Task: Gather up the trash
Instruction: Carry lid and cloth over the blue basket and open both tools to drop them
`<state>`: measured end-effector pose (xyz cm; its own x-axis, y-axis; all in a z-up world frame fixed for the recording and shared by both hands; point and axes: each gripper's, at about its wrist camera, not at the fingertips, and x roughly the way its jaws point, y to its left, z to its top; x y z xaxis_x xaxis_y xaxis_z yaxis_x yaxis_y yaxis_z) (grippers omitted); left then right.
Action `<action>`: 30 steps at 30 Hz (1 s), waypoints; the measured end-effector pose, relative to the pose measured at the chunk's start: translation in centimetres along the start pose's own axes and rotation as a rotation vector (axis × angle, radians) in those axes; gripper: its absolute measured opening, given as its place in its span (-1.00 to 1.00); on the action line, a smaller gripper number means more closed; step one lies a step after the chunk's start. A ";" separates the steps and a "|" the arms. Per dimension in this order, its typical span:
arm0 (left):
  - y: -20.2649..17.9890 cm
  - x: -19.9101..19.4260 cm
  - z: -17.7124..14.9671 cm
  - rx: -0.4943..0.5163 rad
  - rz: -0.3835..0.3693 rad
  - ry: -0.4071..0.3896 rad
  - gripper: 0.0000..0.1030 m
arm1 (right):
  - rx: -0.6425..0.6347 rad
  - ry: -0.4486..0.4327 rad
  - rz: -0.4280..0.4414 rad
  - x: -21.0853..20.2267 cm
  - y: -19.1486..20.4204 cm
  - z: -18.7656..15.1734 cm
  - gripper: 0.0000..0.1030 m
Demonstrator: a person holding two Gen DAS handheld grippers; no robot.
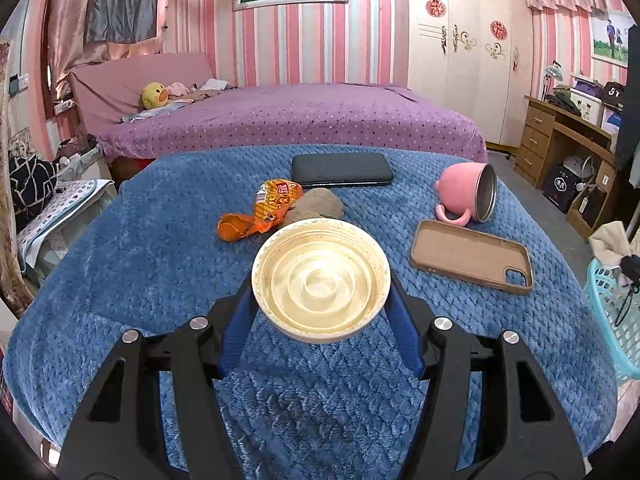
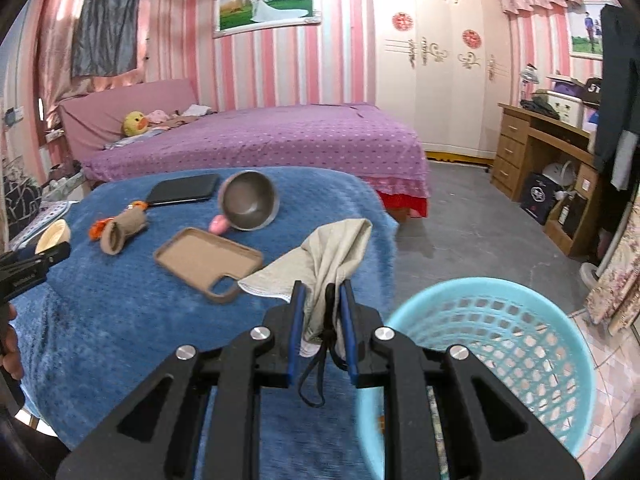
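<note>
My left gripper [image 1: 321, 294] is shut on a round cream plastic bowl [image 1: 320, 272], held above the blue quilted table cover [image 1: 140, 280] with its blue pads [image 1: 402, 320] on either side. Beyond the bowl lie an orange snack wrapper [image 1: 262, 210] and a brown rolled sock [image 1: 318, 204]. My right gripper [image 2: 322, 286] is shut on a beige cloth [image 2: 336, 248], and a black cord [image 2: 316, 376] hangs down between its fingers. A light blue plastic basket [image 2: 500, 320] stands just to its right, off the table edge. In the right wrist view the left gripper [image 2: 32, 268] and bowl [image 2: 54, 234] show at far left.
A black phone [image 1: 342, 170], a pink mug on its side [image 1: 468, 196] and a brown phone case [image 1: 472, 256] lie on the cover. The basket [image 1: 612, 312] also shows at right. A purple bed [image 1: 288, 116] is behind, and a wooden desk [image 2: 552, 160] stands at right.
</note>
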<state>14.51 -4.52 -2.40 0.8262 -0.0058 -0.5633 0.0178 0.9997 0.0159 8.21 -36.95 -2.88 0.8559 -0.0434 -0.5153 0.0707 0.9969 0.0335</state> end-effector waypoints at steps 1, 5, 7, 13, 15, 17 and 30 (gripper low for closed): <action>-0.2 0.1 0.0 0.001 0.000 0.001 0.17 | 0.005 0.000 -0.011 0.0 -0.5 -0.1 -0.65; -1.1 0.4 -0.1 0.013 0.001 0.000 0.17 | 0.038 -0.004 -0.048 -0.2 -3.1 -0.3 -0.65; -1.8 0.5 -0.3 0.024 -0.002 0.000 0.17 | 0.051 -0.003 -0.064 -0.2 -4.1 -0.5 -0.65; -5.4 0.5 -0.4 0.066 -0.043 -0.010 0.17 | 0.045 -0.004 -0.136 -0.4 -6.4 -0.9 -0.65; -7.1 0.4 -0.4 0.088 -0.061 -0.016 0.17 | 0.062 -0.008 -0.140 -0.6 -7.2 -1.0 -0.65; -9.6 0.1 -0.5 0.129 -0.091 -0.027 0.17 | 0.071 -0.010 -0.150 -0.8 -8.1 -1.1 -0.65; -24.4 -0.5 -1.6 0.201 -0.367 0.008 0.17 | 0.153 0.012 -0.245 -1.3 -14.6 -2.5 -0.65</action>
<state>12.81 -28.86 -3.83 0.7402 -0.3603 -0.5677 0.4207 0.9068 -0.0269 4.76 -51.25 -4.86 0.7978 -0.2797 -0.5340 0.3515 0.9355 0.0352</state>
